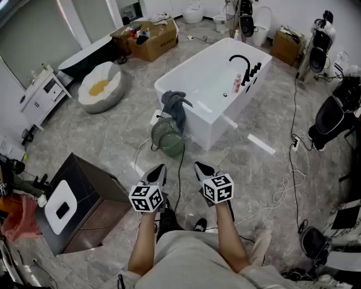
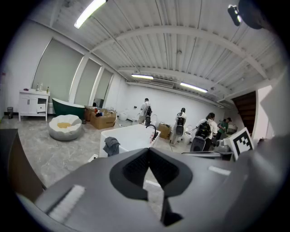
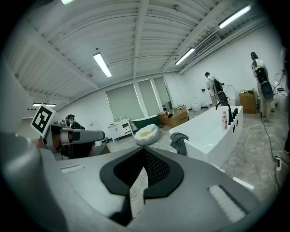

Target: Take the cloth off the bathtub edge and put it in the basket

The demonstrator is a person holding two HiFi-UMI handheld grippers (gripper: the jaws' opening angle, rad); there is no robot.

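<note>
Floor [image 1: 113,141]: cloth [image 1: 175,104] on bathtub [image 1: 248,96]; box [image 1: 155,42] print illegible

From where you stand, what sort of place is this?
Probably a test hall or warehouse staged as a bathroom, not a home. A white bathtub stands free in the open, toilets stand at the far end, and open cardboard boxes sit nearby.

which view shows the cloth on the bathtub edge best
The head view: the grey cloth hangs over the bathtub corner, just above the green basket. Both gripper views show it smaller and farther off, with the basket hidden.
</note>
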